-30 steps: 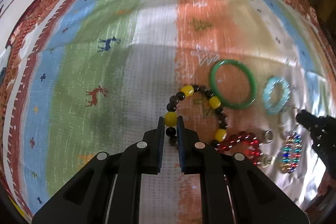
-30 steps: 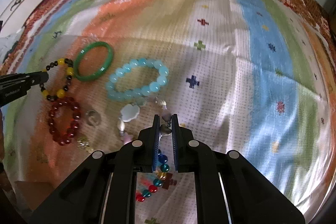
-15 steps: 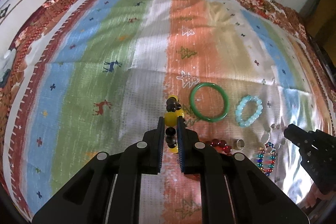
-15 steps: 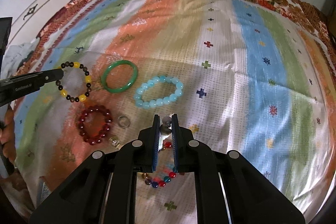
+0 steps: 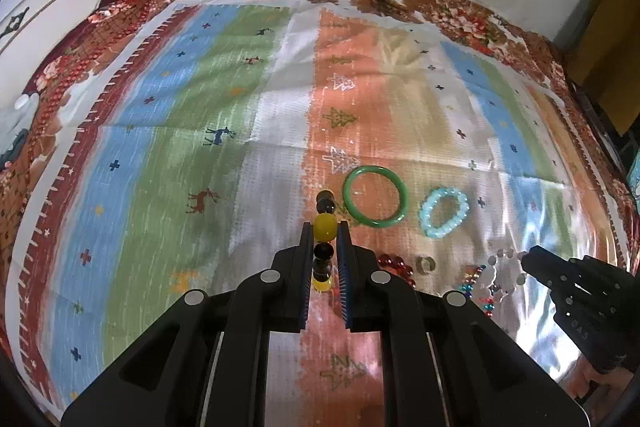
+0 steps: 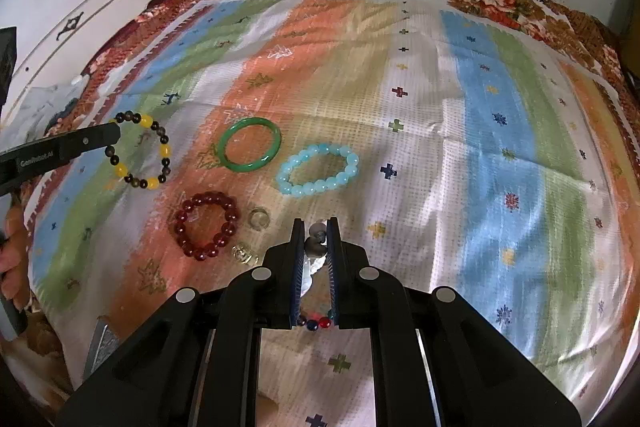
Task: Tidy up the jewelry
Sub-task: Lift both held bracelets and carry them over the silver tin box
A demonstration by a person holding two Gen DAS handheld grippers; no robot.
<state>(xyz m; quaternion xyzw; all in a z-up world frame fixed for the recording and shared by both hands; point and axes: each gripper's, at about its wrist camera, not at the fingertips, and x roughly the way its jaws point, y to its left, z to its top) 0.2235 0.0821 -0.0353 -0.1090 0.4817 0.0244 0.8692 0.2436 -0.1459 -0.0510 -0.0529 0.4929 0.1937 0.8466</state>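
Your left tool (image 5: 325, 233) is pinching the yellow-and-dark bead bracelet (image 5: 324, 227) by a single yellow bead just below centre of the left wrist view; the rest of the loop hangs edge-on between the fingers, clear of the striped cloth (image 5: 168, 155) on the bed. Your right tool (image 6: 316, 231) is clamped on the pale pearly end of the multicoloured bead bracelet (image 6: 315, 323), whose coloured beads dangle low in the right wrist view.

Both grips sit on round beads, so either strand could roll out and drop if you swing or tilt sharply. A fall from here could land on the red bead bracelet (image 6: 206, 225) or the two small rings (image 6: 258, 218) lying just left of the right tool, tangling the layout. The green bangle (image 6: 249, 145) and pale blue bead bracelet (image 6: 318, 169) lie near, toward the centre.

Both tools point steeply down at the bed, side by side and apart, the left one entering the right view at mid left, with a hand (image 6: 14, 259) visible below it.
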